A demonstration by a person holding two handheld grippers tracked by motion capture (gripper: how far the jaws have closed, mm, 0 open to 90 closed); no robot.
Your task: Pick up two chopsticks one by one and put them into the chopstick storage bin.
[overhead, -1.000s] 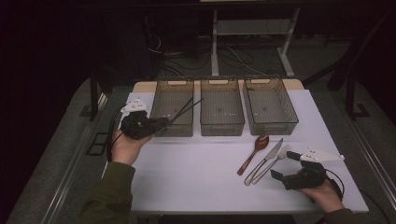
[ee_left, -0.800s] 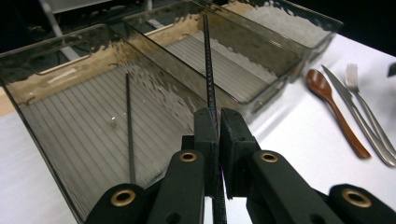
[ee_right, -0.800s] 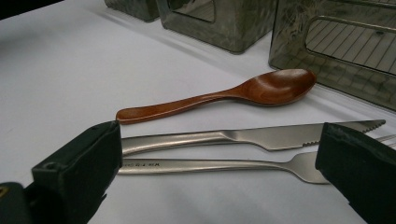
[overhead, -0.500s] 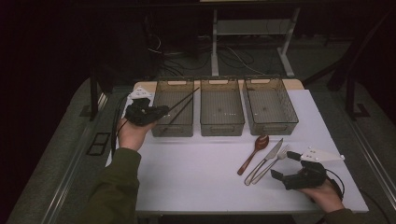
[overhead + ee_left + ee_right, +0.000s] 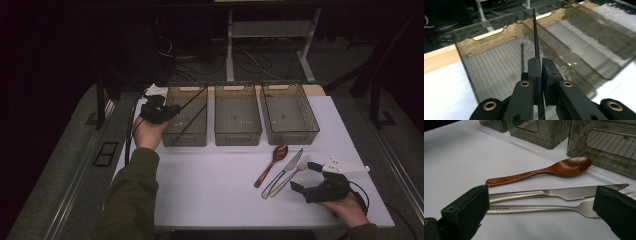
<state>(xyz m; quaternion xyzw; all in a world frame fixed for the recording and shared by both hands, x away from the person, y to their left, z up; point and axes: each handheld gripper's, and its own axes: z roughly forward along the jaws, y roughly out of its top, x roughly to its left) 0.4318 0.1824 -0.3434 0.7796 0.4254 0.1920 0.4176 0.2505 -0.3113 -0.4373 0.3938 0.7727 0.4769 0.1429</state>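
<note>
A thin black stick (image 5: 534,37) is clamped in the left tool (image 5: 540,72) above the left bin (image 5: 189,116), its lower end hidden behind the jaws. A second stick (image 5: 522,57) is dimly seen inside that bin. The right tool (image 5: 306,176), jaws apart, is held on the bench (image 5: 210,180), well to the bin's right, its tips cut off in its own view.

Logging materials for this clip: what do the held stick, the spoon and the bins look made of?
Chopstick: dark woven pattern, likely carbon fibre or textured plastic. Spoon: reddish-brown, glossy, probably lacquered wood. Bins: smoky see-through plastic with ribbed floors.
</note>
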